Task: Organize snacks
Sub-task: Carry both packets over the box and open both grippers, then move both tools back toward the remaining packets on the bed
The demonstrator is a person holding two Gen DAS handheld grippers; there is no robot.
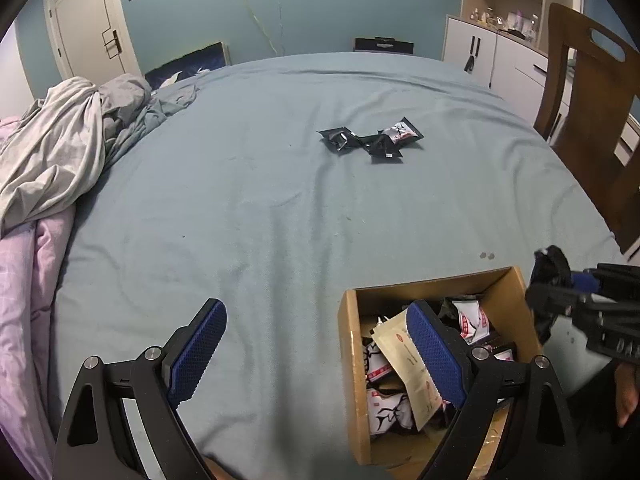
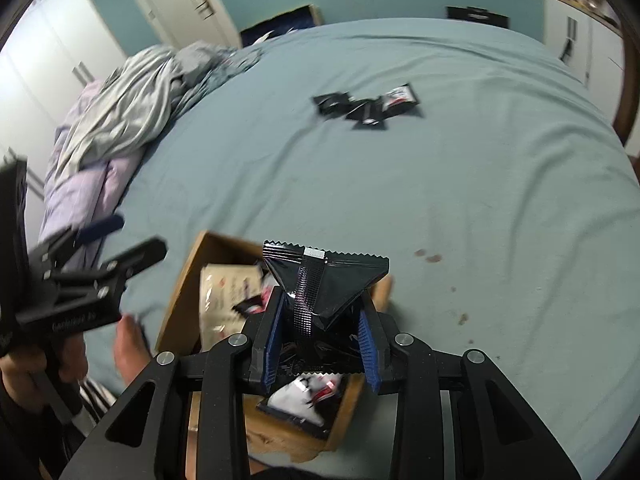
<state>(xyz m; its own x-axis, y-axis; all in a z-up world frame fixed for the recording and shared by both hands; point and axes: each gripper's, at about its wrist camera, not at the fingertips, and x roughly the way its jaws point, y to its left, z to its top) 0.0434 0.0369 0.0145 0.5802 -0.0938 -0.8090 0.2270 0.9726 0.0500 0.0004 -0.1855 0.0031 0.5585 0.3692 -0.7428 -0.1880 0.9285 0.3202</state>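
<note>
A brown cardboard box [image 1: 350,360] sits on the blue bedsheet at the near edge, filled with several snack packets, black-and-white ones and a beige one [image 1: 404,364]. My left gripper [image 1: 316,352] stands wide open and empty, its right finger over the box, its left finger over the sheet. My right gripper [image 2: 322,344] is shut on a black snack packet [image 2: 328,280] and holds it above the box [image 2: 180,292]. In the left wrist view the right gripper [image 1: 548,280] shows at the right edge, just beyond the box. Three black packets [image 1: 370,140] lie together mid-bed.
Crumpled grey and lilac bedding [image 1: 60,152] is piled at the left. A wooden chair [image 1: 592,120] stands at the bed's right side, white cabinets [image 1: 492,52] behind it. A hand [image 2: 128,344] grips the left tool's handle. Small dark stains [image 2: 428,256] mark the sheet.
</note>
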